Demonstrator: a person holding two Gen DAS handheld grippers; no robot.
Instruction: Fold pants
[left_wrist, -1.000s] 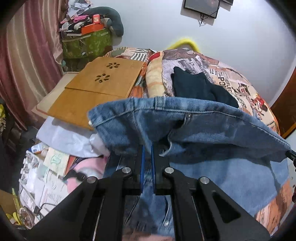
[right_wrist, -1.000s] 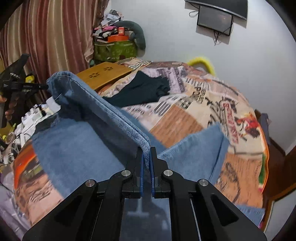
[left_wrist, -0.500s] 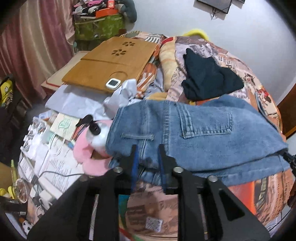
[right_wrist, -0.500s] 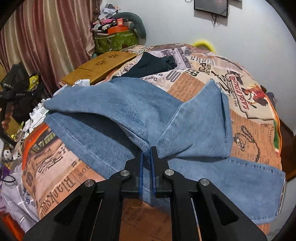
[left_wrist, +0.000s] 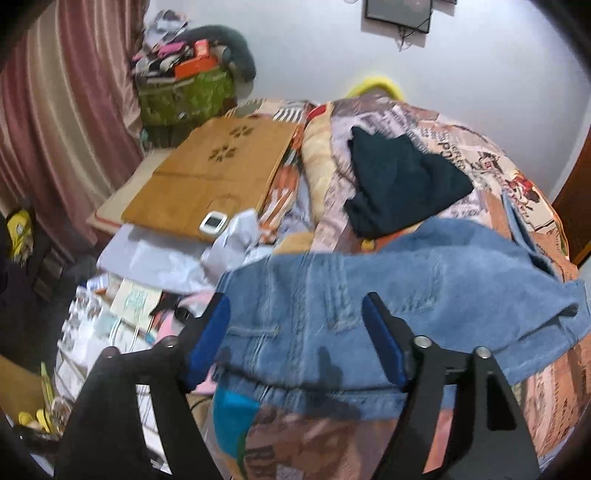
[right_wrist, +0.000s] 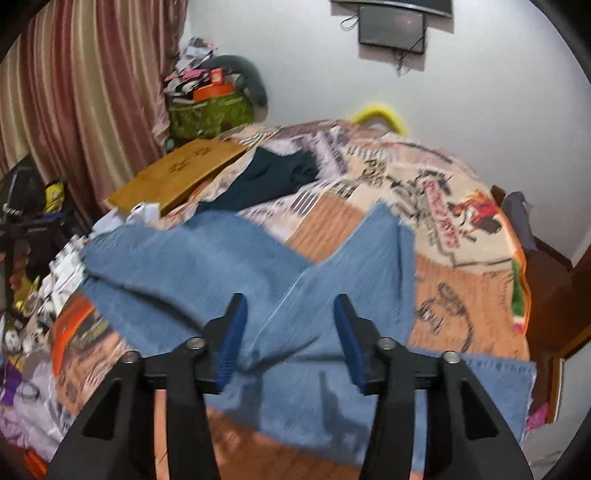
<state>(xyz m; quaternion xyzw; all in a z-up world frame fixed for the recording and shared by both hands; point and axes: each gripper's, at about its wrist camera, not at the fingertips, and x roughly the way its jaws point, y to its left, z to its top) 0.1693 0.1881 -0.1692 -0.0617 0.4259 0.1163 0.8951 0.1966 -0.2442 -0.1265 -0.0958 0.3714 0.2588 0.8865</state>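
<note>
Blue denim pants (left_wrist: 388, 291) lie folded on the patterned bedspread (left_wrist: 517, 192), waist and back pocket up in the left wrist view. My left gripper (left_wrist: 295, 332) is open and empty, just above the waist end near the bed's edge. In the right wrist view the pants (right_wrist: 229, 266) lie with one leg folded across the other, a leg end (right_wrist: 376, 258) pointing away. My right gripper (right_wrist: 290, 328) is open and empty, just above the fold of the legs.
A dark garment (left_wrist: 399, 184) lies on the bed beyond the pants. A wooden lap table (left_wrist: 221, 173) with a small white device (left_wrist: 213, 222) sits left. Papers and clutter (left_wrist: 110, 306) cover the bed's left side. A curtain (right_wrist: 74, 92) hangs left, a wooden bed frame (right_wrist: 554, 288) stands right.
Both grippers lowered the lifted jeans onto the bed, then opened and let go. The pants now lie folded on the bedspread, and both grippers have drawn back a little.
</note>
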